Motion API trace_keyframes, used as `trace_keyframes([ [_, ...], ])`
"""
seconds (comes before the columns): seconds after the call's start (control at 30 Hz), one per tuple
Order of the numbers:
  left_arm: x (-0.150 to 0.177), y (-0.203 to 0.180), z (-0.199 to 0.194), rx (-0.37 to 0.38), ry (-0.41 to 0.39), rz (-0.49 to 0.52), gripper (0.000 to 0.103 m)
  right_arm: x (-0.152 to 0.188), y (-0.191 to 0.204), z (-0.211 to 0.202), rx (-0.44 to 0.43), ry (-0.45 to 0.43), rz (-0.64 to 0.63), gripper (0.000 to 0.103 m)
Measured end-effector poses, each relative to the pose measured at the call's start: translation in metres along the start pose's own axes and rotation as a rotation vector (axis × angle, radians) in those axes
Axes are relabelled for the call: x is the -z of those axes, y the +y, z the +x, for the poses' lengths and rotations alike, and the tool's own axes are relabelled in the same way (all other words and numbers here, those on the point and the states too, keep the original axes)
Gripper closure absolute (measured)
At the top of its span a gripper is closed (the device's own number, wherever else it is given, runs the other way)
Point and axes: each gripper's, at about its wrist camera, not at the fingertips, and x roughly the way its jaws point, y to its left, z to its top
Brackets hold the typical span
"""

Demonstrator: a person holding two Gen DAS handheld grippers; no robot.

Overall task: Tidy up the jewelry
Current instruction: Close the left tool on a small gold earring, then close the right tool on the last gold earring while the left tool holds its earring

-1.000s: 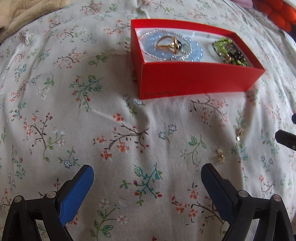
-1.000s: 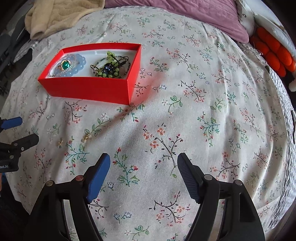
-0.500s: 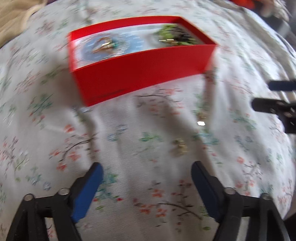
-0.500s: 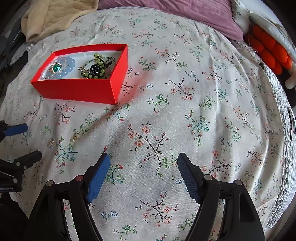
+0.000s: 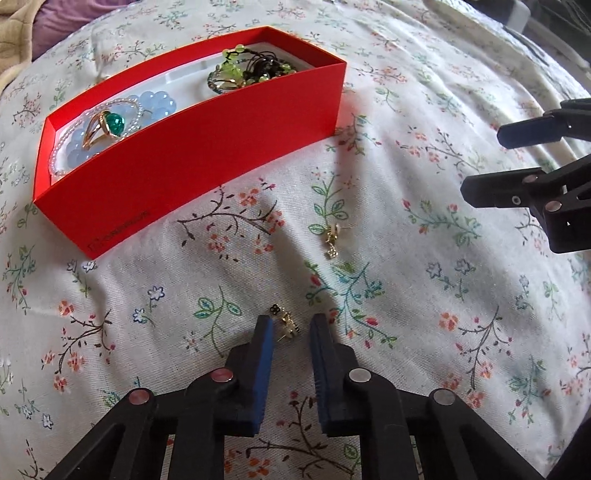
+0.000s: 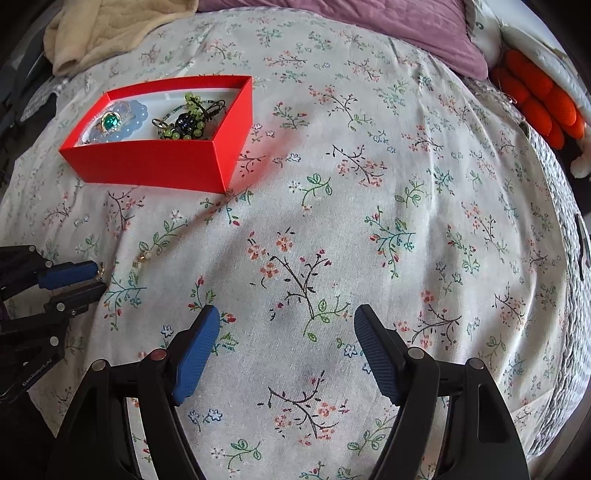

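Bed covered with a white flowered sheet (image 6: 369, 192), seen from two gripper cameras.

Left gripper (image 5: 290, 328) low over the sheet, blue-padded jaws narrowed around a small gold earring (image 5: 285, 322) with a dark flower-shaped piece. Earring lying on the fabric between the two fingertips, one end against the left pad; gap visible on the other side, so not yet pinched. From the right camera, same gripper (image 6: 99, 277) at the left edge, tips close together with a glint of gold between them.

Second gold earring (image 5: 332, 240) lying loose on the sheet, a little beyond the left gripper and toward the box; in the right view (image 6: 142, 258) just beside the left gripper's tips, apart from them.

Open red box (image 5: 192, 147) farther back on the sheet. Inside, at one end, a pale blue bead bracelet (image 5: 155, 107) with a gold ring (image 5: 107, 127) bearing a green stone resting on it; at the other end, a tangle of green and dark beads (image 5: 251, 70).

Right gripper (image 6: 286, 325) hovering above bare sheet, jaws spread wide, nothing between them; well apart from the box and both earrings.

At the far edge, a beige blanket (image 6: 110, 29), a purple pillow (image 6: 369, 26), and an orange and white plush thing (image 6: 535, 96).
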Motion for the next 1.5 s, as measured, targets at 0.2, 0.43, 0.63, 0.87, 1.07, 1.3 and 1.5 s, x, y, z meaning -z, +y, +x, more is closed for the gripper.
trace_keyframes([
  [0.2,-0.003,0.0,0.001,-0.013,0.012,-0.012,0.098,0.0,0.004,0.001,-0.002,0.005,-0.001,0.025],
  [0.43,-0.001,0.02,-0.014,-0.051,0.002,-0.057,0.098,-0.004,0.02,0.003,-0.061,0.013,-0.009,0.025],
  [0.63,0.003,0.042,-0.02,-0.077,0.005,-0.117,0.098,-0.008,0.05,0.013,-0.092,0.03,-0.083,0.025],
  [0.87,0.011,0.054,-0.025,-0.077,0.008,-0.14,0.098,-0.012,0.086,0.03,-0.108,0.04,-0.15,0.025],
  [1.07,0.015,0.06,-0.029,-0.074,0.0,-0.151,0.098,-0.024,0.097,0.039,-0.081,0.013,-0.152,0.028],
  [1.3,0.02,0.072,-0.033,-0.077,-0.002,-0.165,0.098,-0.035,0.121,0.04,-0.079,-0.01,-0.195,0.059],
  [1.5,0.022,0.077,-0.036,-0.078,-0.007,-0.177,0.098,-0.044,0.138,0.044,-0.093,-0.01,-0.227,0.081],
])
